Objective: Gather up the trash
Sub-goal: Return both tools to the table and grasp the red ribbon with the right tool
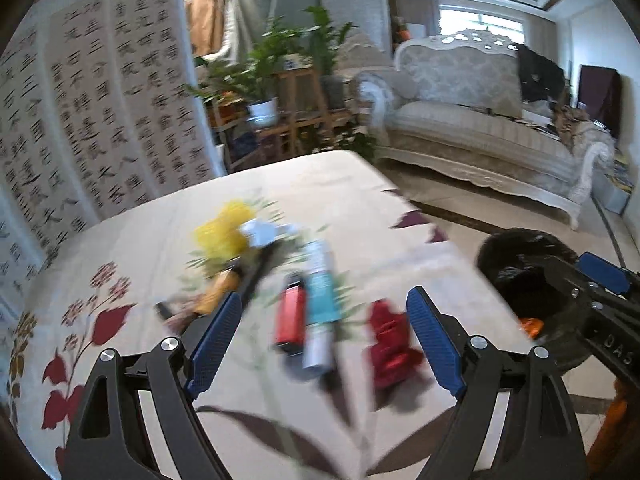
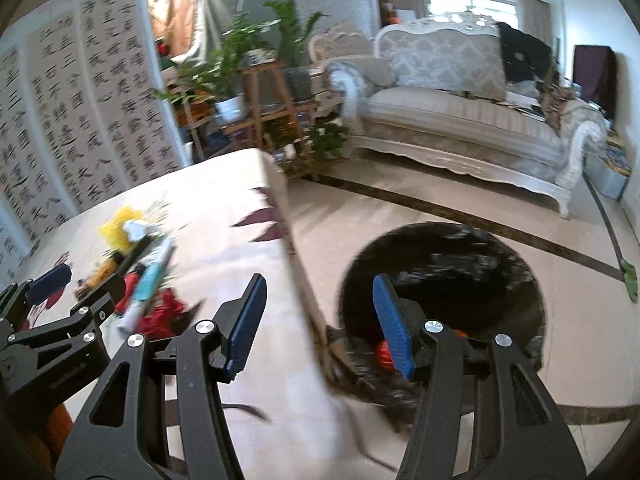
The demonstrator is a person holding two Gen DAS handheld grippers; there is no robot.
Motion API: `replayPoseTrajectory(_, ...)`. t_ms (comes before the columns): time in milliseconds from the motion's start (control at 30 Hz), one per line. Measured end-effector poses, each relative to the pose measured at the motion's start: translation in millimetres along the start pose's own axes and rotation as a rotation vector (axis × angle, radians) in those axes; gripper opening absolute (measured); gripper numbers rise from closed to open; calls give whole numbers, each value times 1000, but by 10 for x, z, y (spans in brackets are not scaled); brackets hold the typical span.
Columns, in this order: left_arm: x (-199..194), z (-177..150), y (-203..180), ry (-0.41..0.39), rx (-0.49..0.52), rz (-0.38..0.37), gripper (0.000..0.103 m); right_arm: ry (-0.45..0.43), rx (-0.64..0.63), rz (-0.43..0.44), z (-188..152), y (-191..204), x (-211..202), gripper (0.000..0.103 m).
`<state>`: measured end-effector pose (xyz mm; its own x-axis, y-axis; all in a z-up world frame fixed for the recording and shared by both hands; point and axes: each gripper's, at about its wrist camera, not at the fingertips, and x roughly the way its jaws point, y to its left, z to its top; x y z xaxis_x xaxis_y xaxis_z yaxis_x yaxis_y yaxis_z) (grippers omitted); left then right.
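Trash lies in a blurred heap on the flowered tablecloth (image 1: 320, 184): a yellow crumpled piece (image 1: 224, 232), white paper (image 1: 260, 232), a red box (image 1: 290, 320), a teal and white tube (image 1: 320, 308) and a red wrapper (image 1: 390, 352). My left gripper (image 1: 326, 296) hangs open above the tube and box and touches nothing. A black bin (image 2: 440, 264) stands on the floor beside the table's edge, with something orange-red (image 2: 384, 354) inside. My right gripper (image 2: 320, 282) is open and empty over the gap between table and bin. The same heap (image 2: 148, 284) shows at the left of the right wrist view.
A pale carved sofa (image 1: 480, 120) stands across the tiled floor (image 2: 440, 200). Potted plants on a wooden stand (image 1: 280, 92) are behind the table's far end. A calligraphy screen (image 1: 100, 100) runs along the left side. An orange item (image 1: 218, 292) and a black stick (image 1: 260, 268) lie in the heap.
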<state>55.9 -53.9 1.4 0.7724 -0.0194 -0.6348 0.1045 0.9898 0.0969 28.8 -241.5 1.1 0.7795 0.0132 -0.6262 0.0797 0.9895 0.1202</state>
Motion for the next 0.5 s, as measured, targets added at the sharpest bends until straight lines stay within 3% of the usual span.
replayPoseTrajectory(267, 37, -211, 634, 34, -71, 92, 82, 46, -94, 98, -71, 652, 125, 54)
replayPoseTrajectory(500, 114, -346, 1069, 69, -144, 141, 82, 103, -182, 133, -183, 1078, 302, 54)
